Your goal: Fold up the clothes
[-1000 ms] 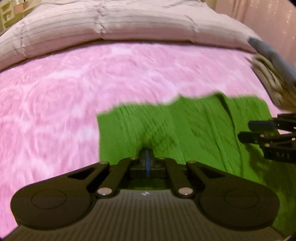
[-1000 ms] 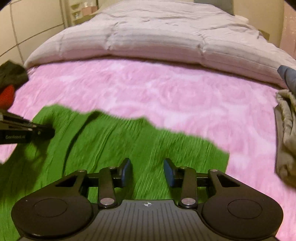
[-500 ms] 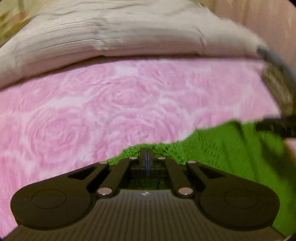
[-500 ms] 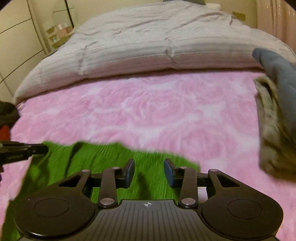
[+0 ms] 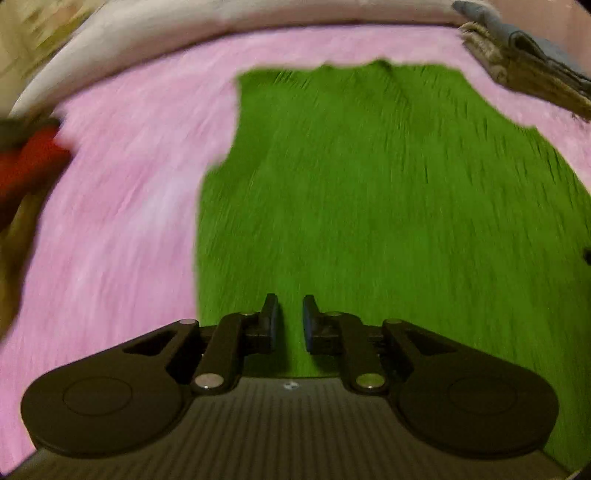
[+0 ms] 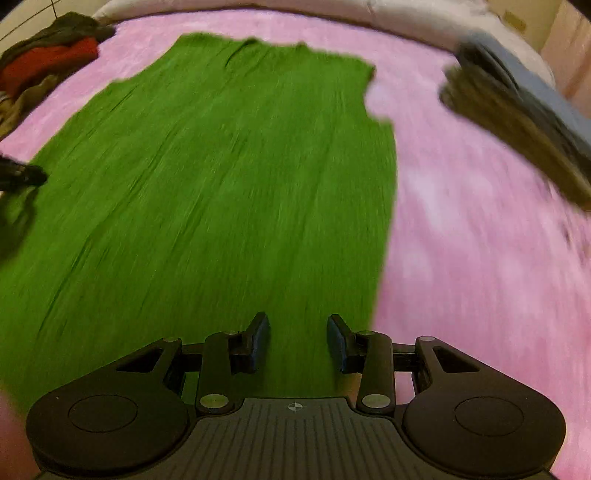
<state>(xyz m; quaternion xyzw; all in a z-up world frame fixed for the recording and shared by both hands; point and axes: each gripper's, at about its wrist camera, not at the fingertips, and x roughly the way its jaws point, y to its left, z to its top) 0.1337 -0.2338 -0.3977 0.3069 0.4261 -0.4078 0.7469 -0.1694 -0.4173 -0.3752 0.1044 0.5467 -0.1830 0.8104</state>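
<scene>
A green ribbed garment (image 5: 388, 192) lies spread flat on the pink rose-patterned blanket (image 5: 122, 206); it also fills the right wrist view (image 6: 207, 177). My left gripper (image 5: 290, 321) is open and empty over the garment's near left part. My right gripper (image 6: 297, 341) is open and empty over the garment's near right part. The left gripper's tip (image 6: 22, 175) shows at the left edge of the right wrist view. Both views are motion-blurred.
A stack of folded clothes, beige under grey-blue (image 6: 524, 122), lies to the right of the garment; it also shows in the left wrist view (image 5: 524, 70). A heap of red and dark clothes (image 6: 48, 62) lies at the far left. A grey duvet (image 6: 406, 18) is beyond the blanket.
My left gripper has let go of the green garment and opened. Both grippers pulled back toward the near edge, and the garment now lies stretched out flat.
</scene>
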